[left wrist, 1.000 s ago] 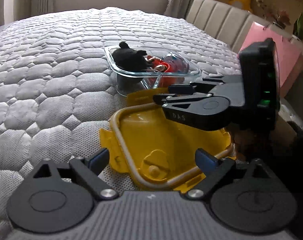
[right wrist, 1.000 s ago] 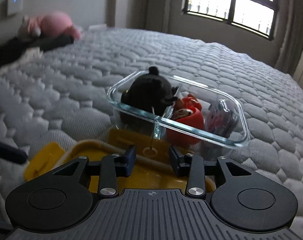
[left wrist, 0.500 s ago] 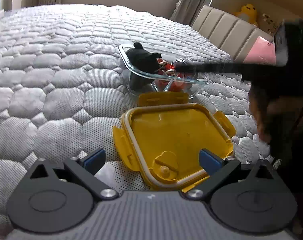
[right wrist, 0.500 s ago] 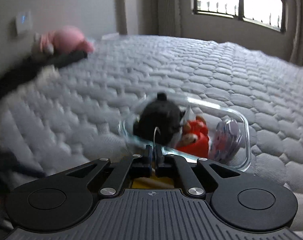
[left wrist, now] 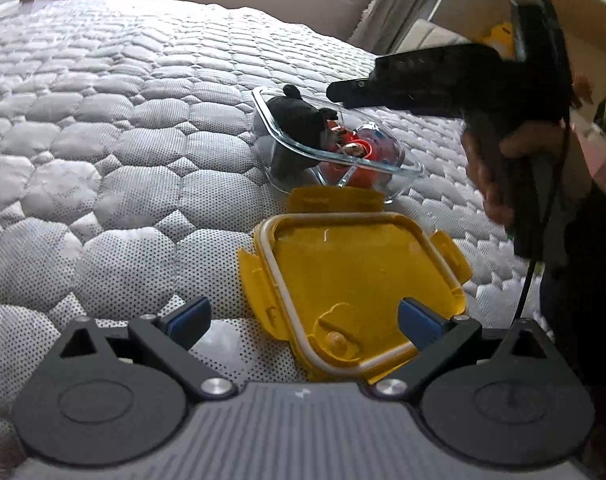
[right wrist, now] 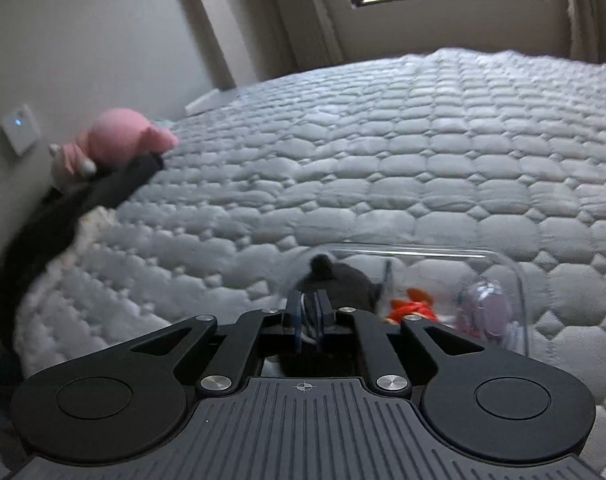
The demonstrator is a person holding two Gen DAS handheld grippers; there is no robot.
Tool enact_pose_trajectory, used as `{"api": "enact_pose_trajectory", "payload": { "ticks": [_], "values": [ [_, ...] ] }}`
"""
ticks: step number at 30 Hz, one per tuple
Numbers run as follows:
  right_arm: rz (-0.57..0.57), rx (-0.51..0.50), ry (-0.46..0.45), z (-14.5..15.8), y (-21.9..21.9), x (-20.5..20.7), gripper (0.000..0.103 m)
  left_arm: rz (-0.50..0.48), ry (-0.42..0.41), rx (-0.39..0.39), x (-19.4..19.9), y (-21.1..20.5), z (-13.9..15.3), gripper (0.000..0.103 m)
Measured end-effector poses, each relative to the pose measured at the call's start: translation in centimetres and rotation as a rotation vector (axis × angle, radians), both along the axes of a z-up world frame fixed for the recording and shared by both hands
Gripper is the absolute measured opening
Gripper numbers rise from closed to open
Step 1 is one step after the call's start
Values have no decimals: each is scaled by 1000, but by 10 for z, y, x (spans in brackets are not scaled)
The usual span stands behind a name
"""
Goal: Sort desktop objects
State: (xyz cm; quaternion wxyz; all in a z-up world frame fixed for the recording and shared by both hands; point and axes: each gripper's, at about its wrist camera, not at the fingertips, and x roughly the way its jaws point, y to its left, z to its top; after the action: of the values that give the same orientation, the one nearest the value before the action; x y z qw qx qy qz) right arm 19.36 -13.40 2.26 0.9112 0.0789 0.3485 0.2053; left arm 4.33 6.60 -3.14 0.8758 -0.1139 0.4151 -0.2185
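A clear glass container [left wrist: 407,168] sits on the quilted bed and holds a black plush toy [left wrist: 299,118], a red figure [left wrist: 359,152] and a purplish item [right wrist: 487,308]. A yellow lid [left wrist: 355,276] lies upside down in front of it. My left gripper [left wrist: 303,316] is open, its blue pads to either side of the lid's near edge. My right gripper [right wrist: 307,316] is shut with nothing visible between its pads, raised above the container; it also shows from the side in the left wrist view [left wrist: 343,90].
A pink plush toy [right wrist: 115,144] and dark fabric [right wrist: 63,216] lie at the bed's far left edge by the wall. A padded headboard [left wrist: 427,36] and a window stand behind the bed. The grey quilt [left wrist: 103,140] spreads to the left.
My right gripper closed and rose from the lid to above the container. My left gripper pulled back and up a little, staying open. The lid stayed on the bed.
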Motion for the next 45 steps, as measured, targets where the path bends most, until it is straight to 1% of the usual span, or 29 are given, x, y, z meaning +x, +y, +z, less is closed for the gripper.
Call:
{"api": "enact_pose_trajectory", "payload": {
  "ticks": [1,2,3,6,8,9,10,11,14,15,16,17,18,19,21,22,25,27,28,29,30,31,34,37,39,40,41,43,45],
  "values": [
    [-4,-3,-12,0,-1,-5,33,3,5,-7,1,0,0,101],
    [-7,0,-24,2,-3,-8,44,3,9,-9,2,-1,0,101],
    [-11,3,-39,5,-6,-12,46,3,12,-7,2,-2,0,101],
    [-40,13,-100,16,-19,-25,47,-5,23,6,3,-9,-2,101],
    [-59,28,-140,22,-29,-36,61,-16,26,18,4,-16,-2,101],
    [-66,42,-155,23,-36,-42,65,-19,27,25,4,-19,-2,101],
    [-75,56,-168,22,-44,-49,73,-19,27,32,5,-22,-2,101],
    [-87,66,-179,20,-51,-57,77,-19,26,38,6,-26,0,101],
    [-120,68,-200,9,-70,-73,77,-27,16,57,9,-37,5,101],
    [-112,57,-197,6,-72,-75,75,-39,12,62,9,-41,6,101],
    [-93,39,-185,2,-70,-76,69,-51,10,67,9,-45,6,101],
    [-68,17,-169,-1,-66,-77,51,-63,9,71,9,-48,6,101],
    [-40,-7,-156,-4,-61,-77,38,-76,9,76,7,-50,5,101],
    [-7,-38,-150,-7,-52,-76,23,-88,11,80,5,-52,4,101],
    [56,-91,-138,-13,-36,-73,23,-107,20,88,2,-50,1,101],
    [68,-87,-127,-14,-29,-69,23,-114,24,85,1,-48,0,101],
    [61,-24,-55,-16,-18,-46,25,-122,20,44,-2,-38,0,101],
    [43,-6,12,-20,-10,-29,25,-115,11,29,-4,-31,2,102],
    [34,-4,41,-23,-7,-22,21,-104,7,27,-4,-27,2,102],
    [28,-6,52,-24,-4,-18,13,-94,5,23,-4,-24,3,102],
    [24,2,50,-24,-3,-16,9,-85,6,11,-4,-20,3,102],
    [18,13,48,-25,-2,-14,9,-74,8,-1,-3,-17,3,102],
    [-9,76,29,-23,-7,-13,9,-43,33,-26,2,-11,1,102],
    [-50,106,22,-21,-17,-16,17,-35,42,-41,5,-10,3,102],
    [-70,117,-3,-19,-30,-25,34,-30,32,-42,7,-11,8,102],
    [-85,122,-25,-18,-39,-32,51,-26,19,-34,10,-13,12,102],
    [-101,125,-47,-17,-48,-38,59,-21,5,-24,12,-16,17,102],
    [-144,112,-91,-17,-66,-51,59,-16,-29,4,18,-26,27,102],
    [-174,82,-121,-16,-77,-57,59,-30,-58,16,23,-38,36,102]
  ]
}}
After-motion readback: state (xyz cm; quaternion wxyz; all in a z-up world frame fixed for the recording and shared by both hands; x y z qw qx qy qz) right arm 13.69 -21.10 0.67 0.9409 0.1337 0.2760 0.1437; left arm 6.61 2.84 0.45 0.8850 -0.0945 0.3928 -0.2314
